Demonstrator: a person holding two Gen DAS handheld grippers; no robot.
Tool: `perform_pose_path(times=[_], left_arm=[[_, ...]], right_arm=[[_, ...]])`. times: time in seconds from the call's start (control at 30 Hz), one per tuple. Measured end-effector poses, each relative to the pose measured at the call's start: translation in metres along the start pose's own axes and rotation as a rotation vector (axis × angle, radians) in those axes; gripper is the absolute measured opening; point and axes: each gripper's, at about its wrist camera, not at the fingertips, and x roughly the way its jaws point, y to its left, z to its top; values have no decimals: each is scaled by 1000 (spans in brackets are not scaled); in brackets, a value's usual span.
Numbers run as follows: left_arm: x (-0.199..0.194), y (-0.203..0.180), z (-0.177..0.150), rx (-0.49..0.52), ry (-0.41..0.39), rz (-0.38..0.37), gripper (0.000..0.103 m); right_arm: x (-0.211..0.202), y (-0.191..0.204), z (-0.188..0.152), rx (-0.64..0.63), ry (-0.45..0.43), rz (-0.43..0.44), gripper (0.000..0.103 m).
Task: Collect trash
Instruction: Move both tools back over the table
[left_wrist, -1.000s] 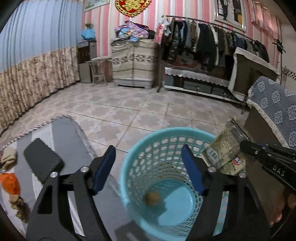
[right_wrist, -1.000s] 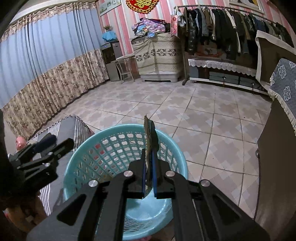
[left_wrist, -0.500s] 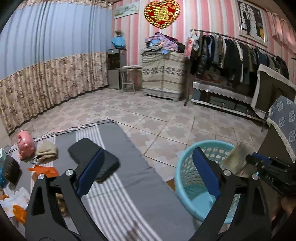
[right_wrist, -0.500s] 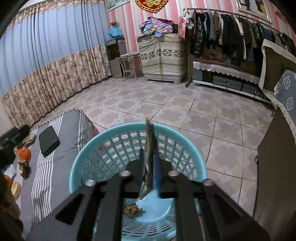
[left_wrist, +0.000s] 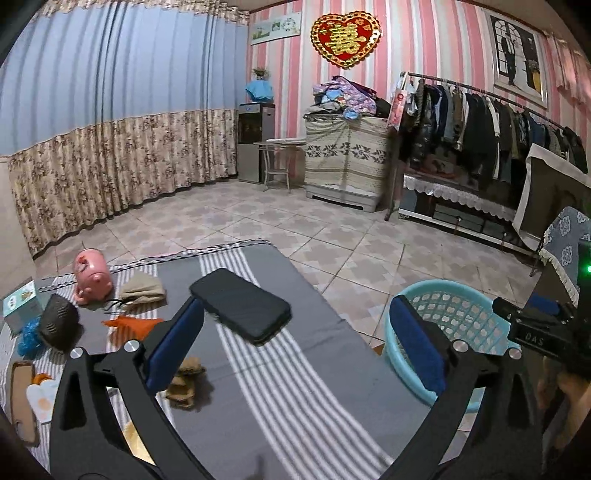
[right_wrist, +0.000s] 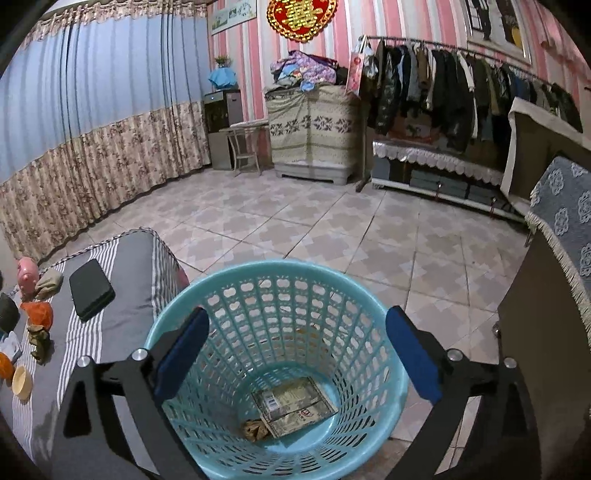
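A light blue plastic basket (right_wrist: 280, 269) stands on the floor beside a grey striped mat (left_wrist: 295, 387). A flat printed wrapper (right_wrist: 295, 404) and a brown crumpled scrap (right_wrist: 255, 430) lie in its bottom. My right gripper (right_wrist: 295, 358) is open and empty above the basket mouth. My left gripper (left_wrist: 295, 339) is open and empty above the mat, with the basket (left_wrist: 458, 295) to its right. Brown crumpled scraps (left_wrist: 184, 384) and an orange wrapper (left_wrist: 129, 325) lie on the mat near the left finger.
A black phone (left_wrist: 240, 304), a pink piggy bank (left_wrist: 90, 273), a beige cloth (left_wrist: 142, 290), a dark pouch (left_wrist: 57, 325) and a small box (left_wrist: 20, 302) lie on the mat. A cloth-covered cabinet (right_wrist: 554, 295) stands right of the basket. Tiled floor beyond.
My right gripper opened and the flat wrapper dropped into the basket. My left gripper swung left from over the basket to over the mat.
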Motion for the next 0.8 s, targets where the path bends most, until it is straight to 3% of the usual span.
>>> perform_pose_path(times=[0.37, 0.8], left_arm=[[-42, 64, -11, -60, -26, 88, 97], [-95, 175, -44, -125, -2, 257, 97]], right_arm=[[-31, 63, 2, -16, -84, 120, 97], [-69, 171, -33, -122, -80, 292, 97]])
